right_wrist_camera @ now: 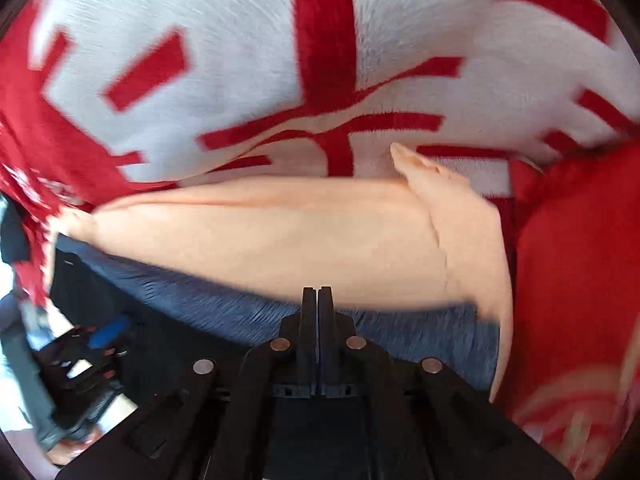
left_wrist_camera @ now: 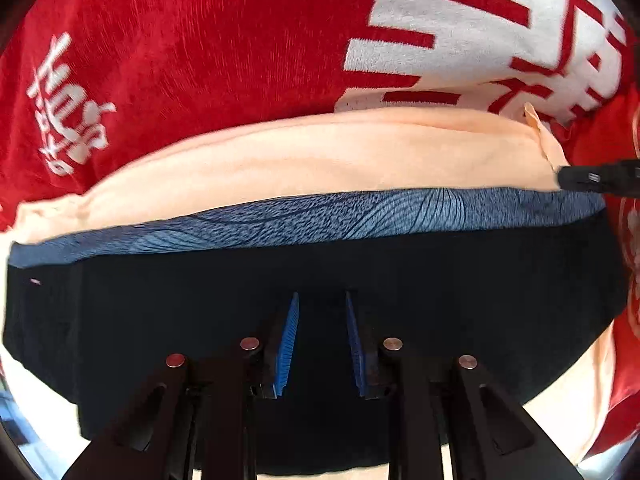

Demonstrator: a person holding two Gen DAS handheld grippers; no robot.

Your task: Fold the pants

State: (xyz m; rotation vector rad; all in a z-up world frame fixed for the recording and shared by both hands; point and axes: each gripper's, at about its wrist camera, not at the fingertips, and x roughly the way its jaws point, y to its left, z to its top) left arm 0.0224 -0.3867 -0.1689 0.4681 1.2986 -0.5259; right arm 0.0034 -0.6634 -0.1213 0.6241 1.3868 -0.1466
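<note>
Left gripper nearest, blue pads parted, nothing between, hovering over dark pants. Pants laid flat on red cloth, blue patterned band along far edge. Just beyond band, peach fabric folded in a long strip, touching it. Right gripper fingers pressed fully together at blue band edge beside peach fabric; cannot tell if any cloth pinched. Farthest: red cloth with large white lettering. Left gripper visible far left in right wrist view, blurred.
</note>
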